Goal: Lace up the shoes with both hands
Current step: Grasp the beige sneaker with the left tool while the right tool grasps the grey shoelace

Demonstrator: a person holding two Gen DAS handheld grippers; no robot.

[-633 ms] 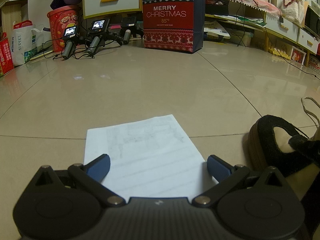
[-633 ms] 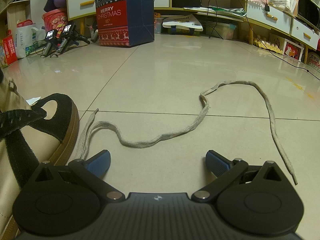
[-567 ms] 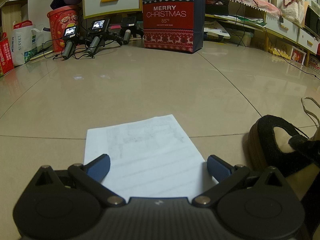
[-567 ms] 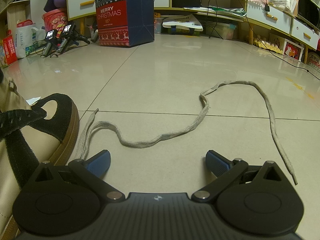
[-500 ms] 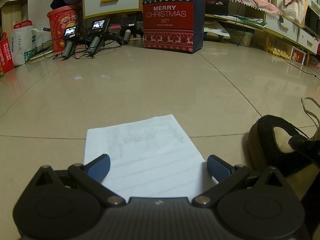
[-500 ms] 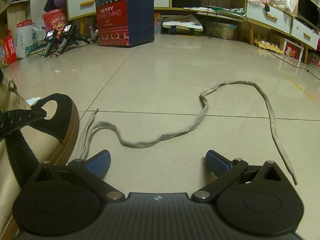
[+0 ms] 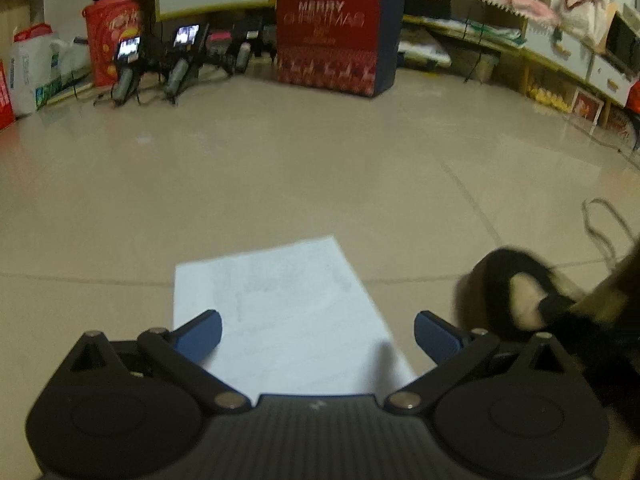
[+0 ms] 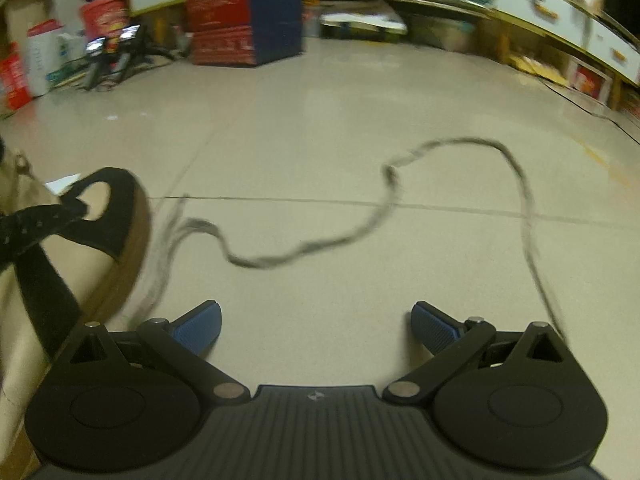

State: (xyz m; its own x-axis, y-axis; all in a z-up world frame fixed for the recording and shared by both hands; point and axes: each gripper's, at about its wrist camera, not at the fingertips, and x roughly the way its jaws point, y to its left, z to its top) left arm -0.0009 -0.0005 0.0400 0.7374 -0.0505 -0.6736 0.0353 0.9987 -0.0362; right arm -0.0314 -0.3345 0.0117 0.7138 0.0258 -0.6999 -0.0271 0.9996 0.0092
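A beige shoe with black suede trim and a brown sole lies on the tiled floor. Its toe (image 7: 516, 280) shows at the right of the left wrist view and its toe (image 8: 100, 216) at the left of the right wrist view. A long grey lace (image 8: 360, 232) snakes loose over the floor from beside the shoe to the right. My left gripper (image 7: 318, 332) is open over a white sheet of paper (image 7: 288, 304), left of the shoe. My right gripper (image 8: 316, 326) is open above bare floor, the lace ahead of it and past its right finger.
A red and blue Christmas gift bag (image 7: 336, 28) stands at the back. Other hand-held grippers with lit screens (image 7: 160, 60) lie beside it with cables. Low shelves and drawers (image 7: 560, 52) line the back and right walls. A red bucket (image 7: 110, 36) and bags sit at the left.
Both views have gone blurred and shifted a little: the grippers have begun to move. In the right wrist view the shoe and lace sit slightly lower and closer. Jaws are unchanged.
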